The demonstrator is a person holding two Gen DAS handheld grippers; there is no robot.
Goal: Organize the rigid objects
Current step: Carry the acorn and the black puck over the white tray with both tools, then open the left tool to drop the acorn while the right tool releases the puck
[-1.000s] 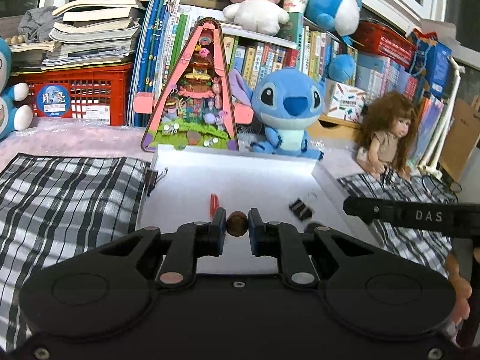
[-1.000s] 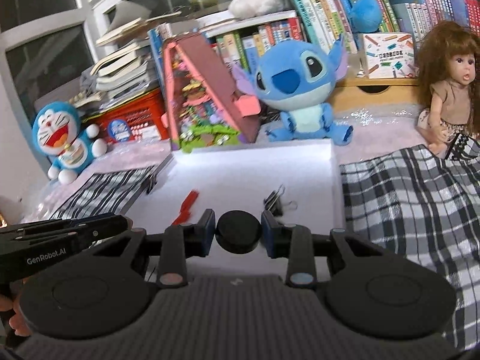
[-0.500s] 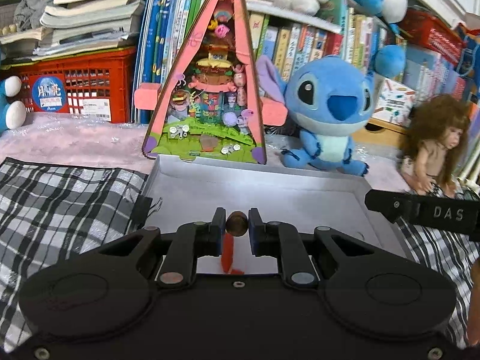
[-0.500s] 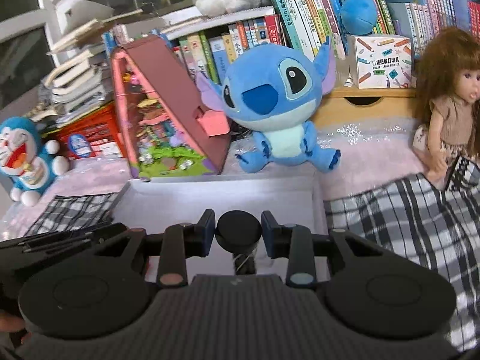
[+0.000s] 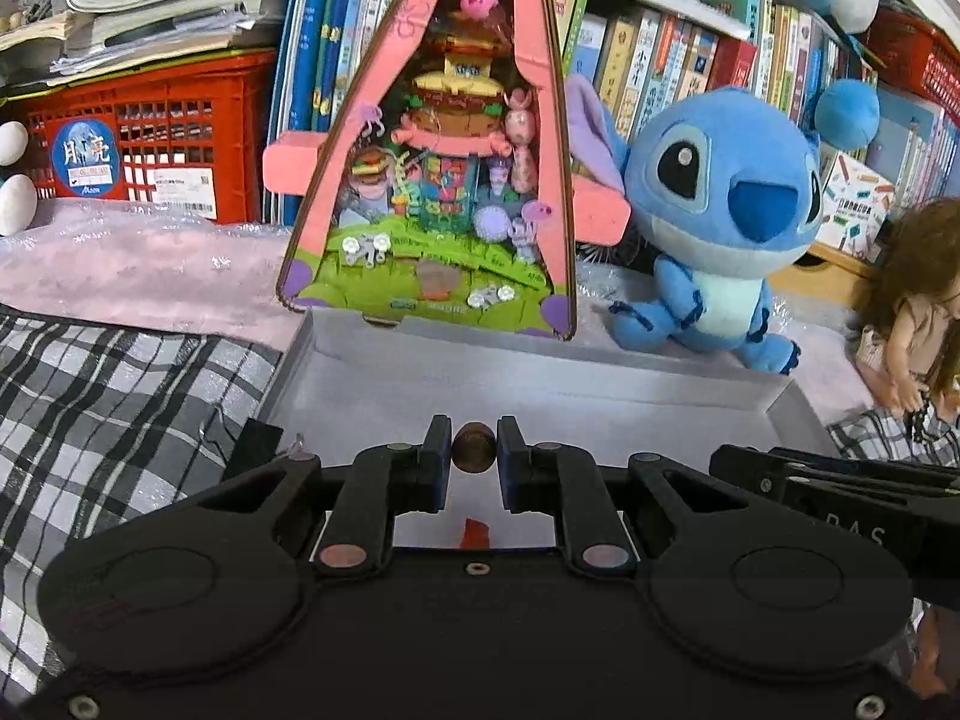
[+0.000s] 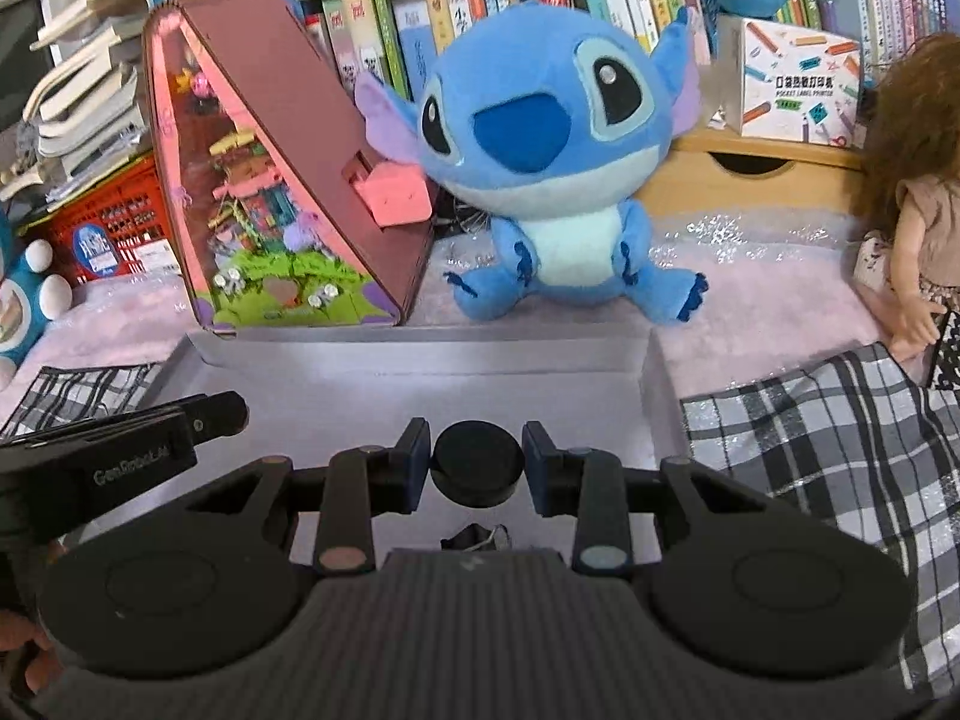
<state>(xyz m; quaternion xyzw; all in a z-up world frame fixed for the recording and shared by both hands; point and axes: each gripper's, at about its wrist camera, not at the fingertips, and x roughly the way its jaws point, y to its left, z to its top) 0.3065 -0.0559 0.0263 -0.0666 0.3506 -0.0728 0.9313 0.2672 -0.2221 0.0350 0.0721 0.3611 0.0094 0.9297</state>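
The left gripper pinches a small brown disc between its jaws, above the near part of the white tray. The right gripper pinches a black puck over the same tray. A red clip lies in the tray beneath the left gripper; a blue plush sits behind.

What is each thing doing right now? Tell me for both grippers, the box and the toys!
left gripper: shut on a small brown round piece.
right gripper: shut on a black round puck.
white box: open, lidless, under both grippers.
red clip: lying in the box.
blue plush: sitting upright behind the box.
pink triangular playset: standing upright.
doll: sitting at the right.
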